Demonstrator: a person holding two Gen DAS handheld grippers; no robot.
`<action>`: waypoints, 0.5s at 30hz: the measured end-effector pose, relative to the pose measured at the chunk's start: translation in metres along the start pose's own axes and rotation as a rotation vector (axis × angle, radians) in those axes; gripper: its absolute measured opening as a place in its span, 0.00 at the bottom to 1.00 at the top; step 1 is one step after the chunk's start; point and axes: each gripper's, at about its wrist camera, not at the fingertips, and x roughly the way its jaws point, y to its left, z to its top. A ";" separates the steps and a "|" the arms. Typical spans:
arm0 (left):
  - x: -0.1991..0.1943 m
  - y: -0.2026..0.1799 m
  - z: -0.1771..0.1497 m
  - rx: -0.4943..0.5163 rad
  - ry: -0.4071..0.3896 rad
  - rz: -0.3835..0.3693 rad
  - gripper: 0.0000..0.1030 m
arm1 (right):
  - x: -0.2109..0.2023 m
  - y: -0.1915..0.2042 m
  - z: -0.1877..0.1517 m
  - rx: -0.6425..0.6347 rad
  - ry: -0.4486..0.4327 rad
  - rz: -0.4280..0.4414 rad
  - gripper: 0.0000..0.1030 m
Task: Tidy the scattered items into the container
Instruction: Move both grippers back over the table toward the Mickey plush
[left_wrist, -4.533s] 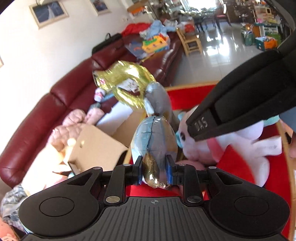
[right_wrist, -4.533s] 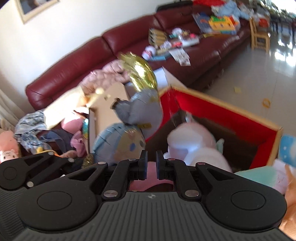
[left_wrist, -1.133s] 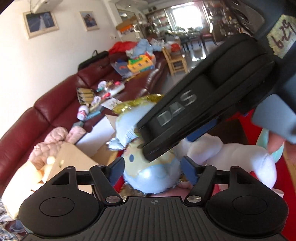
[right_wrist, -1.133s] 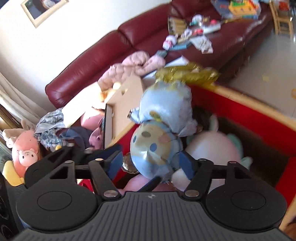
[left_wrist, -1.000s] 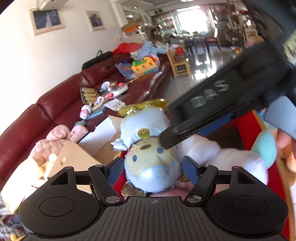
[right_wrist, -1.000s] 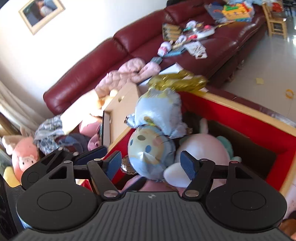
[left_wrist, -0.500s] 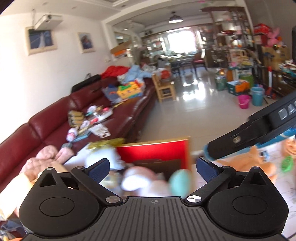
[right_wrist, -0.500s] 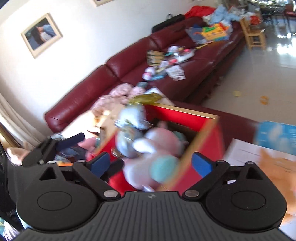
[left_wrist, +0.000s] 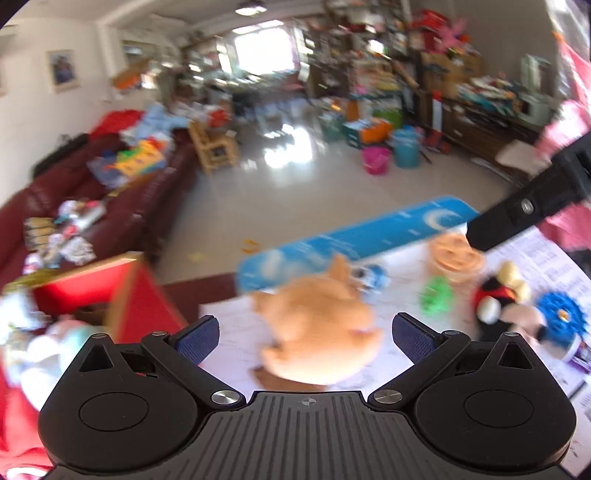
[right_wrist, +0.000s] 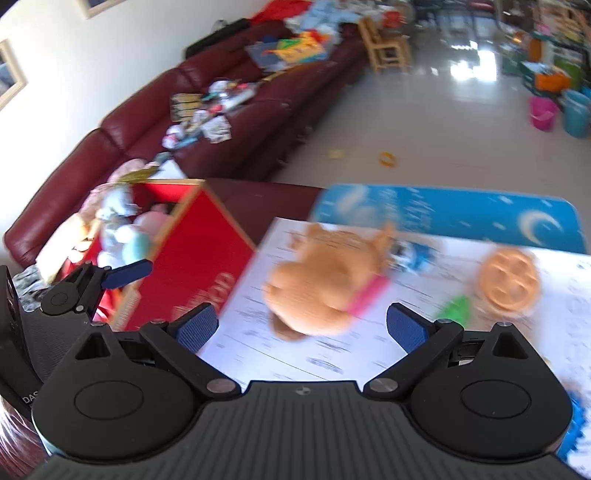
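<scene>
Balloon doll's been let go—it now lies in the red box w/ the plush. Both tongs, left and right, are wide open and have swung over to the orange plush just beside the box on the worktop—prob. next pick.

Matte black ribbed left gripper and right gripper, blue-padded jaws, silver pivot screws.
</scene>
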 end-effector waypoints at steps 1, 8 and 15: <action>0.008 -0.012 0.000 0.014 0.011 -0.020 1.00 | -0.001 -0.015 -0.004 0.025 0.003 -0.020 0.96; 0.065 -0.074 -0.009 0.078 0.089 -0.149 1.00 | -0.001 -0.112 -0.038 0.248 0.044 -0.132 0.96; 0.093 -0.121 -0.023 0.138 0.127 -0.264 1.00 | 0.021 -0.162 -0.071 0.405 0.121 -0.151 0.96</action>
